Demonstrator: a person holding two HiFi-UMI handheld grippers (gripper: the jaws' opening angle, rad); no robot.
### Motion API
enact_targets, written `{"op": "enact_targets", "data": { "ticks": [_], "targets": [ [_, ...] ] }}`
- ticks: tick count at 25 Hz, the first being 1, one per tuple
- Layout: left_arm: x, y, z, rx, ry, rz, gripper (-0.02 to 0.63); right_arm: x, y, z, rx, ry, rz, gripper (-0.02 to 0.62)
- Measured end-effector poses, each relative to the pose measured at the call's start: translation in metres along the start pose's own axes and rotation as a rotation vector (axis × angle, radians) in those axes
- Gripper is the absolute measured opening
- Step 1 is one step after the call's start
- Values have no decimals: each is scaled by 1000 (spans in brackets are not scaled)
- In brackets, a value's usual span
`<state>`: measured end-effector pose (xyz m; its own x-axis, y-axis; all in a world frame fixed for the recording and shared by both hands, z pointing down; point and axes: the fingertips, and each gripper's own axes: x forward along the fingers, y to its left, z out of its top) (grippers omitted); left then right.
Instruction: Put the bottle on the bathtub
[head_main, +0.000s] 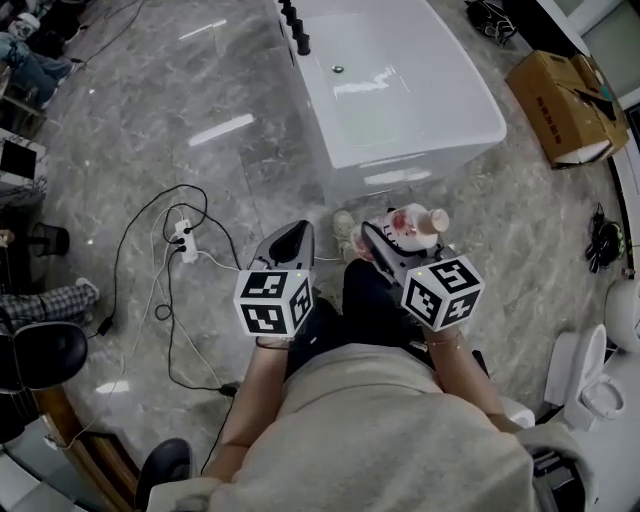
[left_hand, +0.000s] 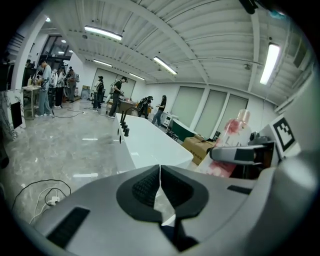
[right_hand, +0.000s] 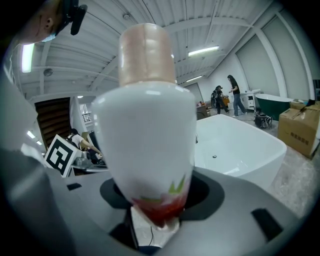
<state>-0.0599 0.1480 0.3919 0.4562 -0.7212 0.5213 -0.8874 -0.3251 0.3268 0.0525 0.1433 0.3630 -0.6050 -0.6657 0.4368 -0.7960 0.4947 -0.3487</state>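
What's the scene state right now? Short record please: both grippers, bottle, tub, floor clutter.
left hand-held gripper: jaws together, nothing between them
right hand-held gripper: shut on bottle
bottle: white, red print, beige cap, cap end pointing toward the tub; not yet on it
bathtub: white, ahead of both grippers
tub rim: black fittings along the far left edge
floor: power strip with cables to the left, cardboard box right of tub
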Motion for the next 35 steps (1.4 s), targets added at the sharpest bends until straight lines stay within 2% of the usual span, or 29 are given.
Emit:
{"op": "enact_targets", "data": {
  "ticks": [8, 22, 29, 35],
  "targets": [
    [48, 37, 28, -43, 13, 51, 9, 69, -33, 32, -12, 34, 56, 225],
    [174, 76, 109, -114, 22, 126, 9, 185, -136, 124, -84, 77, 137, 225],
    [209, 89, 114, -154, 49, 155, 9, 223, -159, 135, -73, 109, 177, 225],
    [221, 89, 90, -218, 100, 129, 9, 236, -168, 122, -33, 138, 170, 225]
  ]
}}
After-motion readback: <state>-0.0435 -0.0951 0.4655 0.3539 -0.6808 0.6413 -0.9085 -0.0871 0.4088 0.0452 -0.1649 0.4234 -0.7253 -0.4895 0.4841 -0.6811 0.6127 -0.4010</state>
